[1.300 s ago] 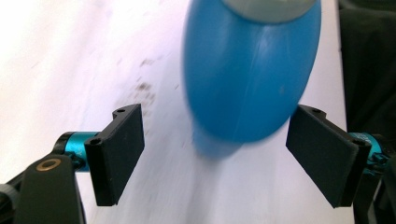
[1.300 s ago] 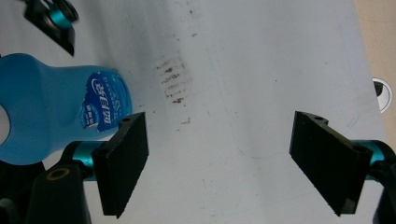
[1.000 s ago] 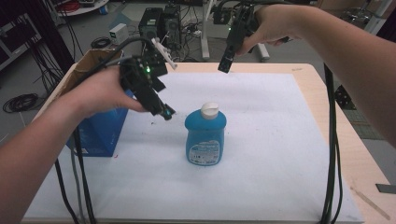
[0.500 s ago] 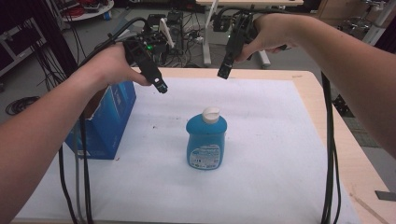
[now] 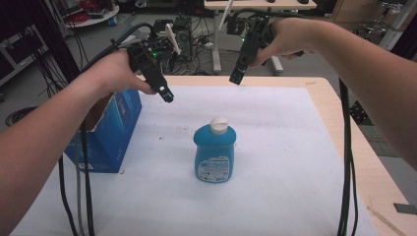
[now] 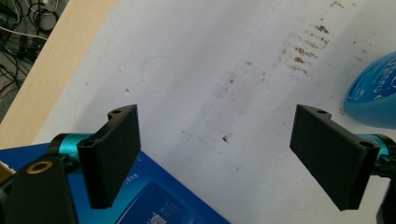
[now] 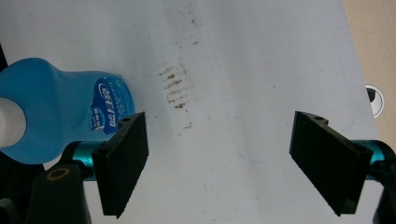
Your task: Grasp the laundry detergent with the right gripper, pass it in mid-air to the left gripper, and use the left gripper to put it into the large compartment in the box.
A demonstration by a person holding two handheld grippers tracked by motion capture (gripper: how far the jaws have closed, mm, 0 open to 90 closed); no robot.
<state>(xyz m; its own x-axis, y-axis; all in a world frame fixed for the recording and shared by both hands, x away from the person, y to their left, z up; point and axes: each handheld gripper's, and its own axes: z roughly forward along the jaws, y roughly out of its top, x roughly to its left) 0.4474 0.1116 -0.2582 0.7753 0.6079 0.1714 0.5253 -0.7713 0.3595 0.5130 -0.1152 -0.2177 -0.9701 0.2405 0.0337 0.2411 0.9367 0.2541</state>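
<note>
**Both grippers raised above the blue bottle**

Over the far half of the desk (image 5: pixel 314 147), in the high view, the left gripper (image 5: pixel 166 94) and right gripper (image 5: pixel 237 77) hang in the air, both empty. Below and between them stands the blue plastic bottle with a white cap (image 5: pixel 214 152), upright on the white sheet, well apart from either. Just under the left hand sits a blue cardboard box (image 5: pixel 110 132), near the desk's left edge.

Seen from the left gripper view, the jaws stand wide apart with bare stained sheet between them; the bottle (image 6: pixel 373 95) peeks in beyond the right jaw, the box (image 6: pixel 163 200) lies below the left one.

From the right gripper view, the jaws are likewise spread, and the bottle (image 7: pixel 56 109) lies beyond the left jaw.

My judgement: this is the approach stage, nothing gripped yet. Next, one gripper must descend and centre its jaws on the bottle's body. Open sheet surrounds the bottle; the box crowds only the left side.
</note>
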